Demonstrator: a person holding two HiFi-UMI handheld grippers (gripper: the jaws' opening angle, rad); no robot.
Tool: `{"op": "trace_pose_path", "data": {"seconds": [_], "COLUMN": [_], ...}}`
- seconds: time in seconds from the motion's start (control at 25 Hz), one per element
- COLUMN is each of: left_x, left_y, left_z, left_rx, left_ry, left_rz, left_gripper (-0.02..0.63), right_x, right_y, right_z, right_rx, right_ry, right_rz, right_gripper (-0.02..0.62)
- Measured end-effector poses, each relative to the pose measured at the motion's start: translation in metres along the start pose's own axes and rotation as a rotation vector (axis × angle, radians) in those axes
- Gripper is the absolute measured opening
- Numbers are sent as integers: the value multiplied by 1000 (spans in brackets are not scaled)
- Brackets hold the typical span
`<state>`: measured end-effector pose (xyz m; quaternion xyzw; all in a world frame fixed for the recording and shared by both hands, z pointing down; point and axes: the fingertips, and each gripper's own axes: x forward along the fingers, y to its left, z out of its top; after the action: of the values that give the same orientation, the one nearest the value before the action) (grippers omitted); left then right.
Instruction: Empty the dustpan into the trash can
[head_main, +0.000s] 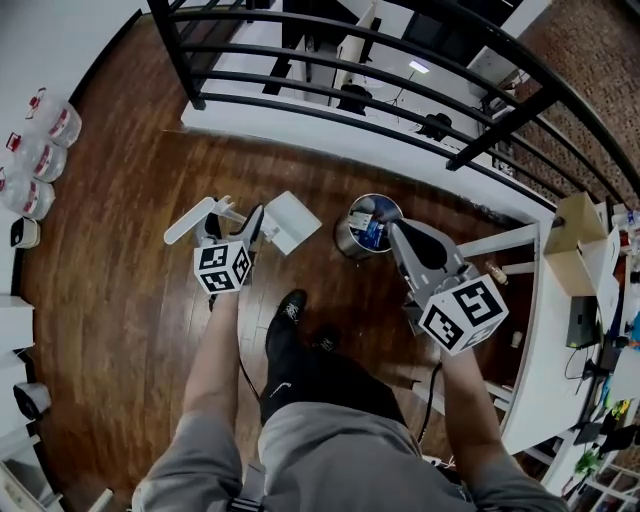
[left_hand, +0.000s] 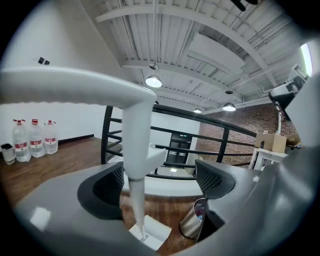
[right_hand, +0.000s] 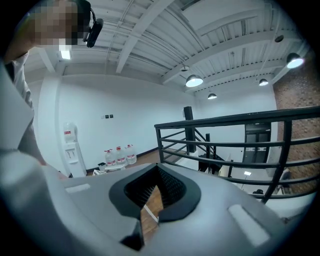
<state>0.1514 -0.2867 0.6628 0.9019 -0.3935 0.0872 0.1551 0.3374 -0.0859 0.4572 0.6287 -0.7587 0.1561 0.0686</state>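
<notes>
Head view: left gripper (head_main: 236, 216), jaws wide apart, straddles the upright dustpan handle (head_main: 188, 222) without gripping; trash can (head_main: 372, 225) stands just right, nearer the closed, empty right gripper (head_main: 398, 235).

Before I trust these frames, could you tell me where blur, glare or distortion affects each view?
Head view: the fisheye bows the railing; the trash can is sharp. Left gripper view: the dustpan handle looms soft and oversized near the lens, and a ceiling lamp glares. Right gripper view: a dark round vignette rings the picture, and the lamps burn bright.
</notes>
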Motion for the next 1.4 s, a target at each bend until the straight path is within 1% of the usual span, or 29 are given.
{"op": "trace_pose_path", "data": {"seconds": [0.16,0.2,0.24,0.28,0.36,0.44,0.48,0.52,0.6,0.68,0.76,0.84,0.92,1.0,1.16,1.4], "left_x": [-24,-32,-41,-50,-70,-86,-93,-98,-106,-109,-111,-113,-118,-122,-126,-128], "left_y": [9,5,-4,-17,-54,-99,-121,-142,-182,-217,-249,-277,-298,-312,-331,-348], "left_z": [-23,-31,-37,-42,-39,-22,-8,8,48,90,130,164,193,214,231,226], "left_rx": [-46,-62,-75,-84,-75,-23,11,48,116,171,213,242,251,252,269,270], "left_ry": [84,116,151,183,222,234,229,213,158,100,62,31,-10,-45,-70,-60], "left_rz": [69,68,51,18,-85,-218,-284,-345,-455,-559,-650,-720,-770,-805,-856,-886], "left_gripper": [436,436,433,407,315,217,183,136,59,7,6,6,6,6,6,6], "right_x": [-13,-17,-21,-25,-35,-43,-47,-50,-56,-61,-67,-74,-79,-83,-97,-112], "right_y": [2,2,2,2,2,3,4,5,6,5,4,3,2,1,-3,-7], "right_z": [4,6,8,11,17,26,32,38,51,62,71,79,84,90,101,92], "right_rx": [0,1,4,9,19,27,29,31,32,34,33,29,28,28,27,45], "right_ry": [-19,-24,-29,-36,-51,-70,-80,-92,-118,-146,-168,-184,-192,-199,-228,-229], "right_rz": [-1,-3,-5,-7,-12,-17,-20,-24,-33,-50,-75,-105,-132,-156,-208,-251], "right_gripper": [-2,-2,-2,-2,-2,-2,-2,-2,-2,-2,-2,-2,-2,-2,-2,-2]}}
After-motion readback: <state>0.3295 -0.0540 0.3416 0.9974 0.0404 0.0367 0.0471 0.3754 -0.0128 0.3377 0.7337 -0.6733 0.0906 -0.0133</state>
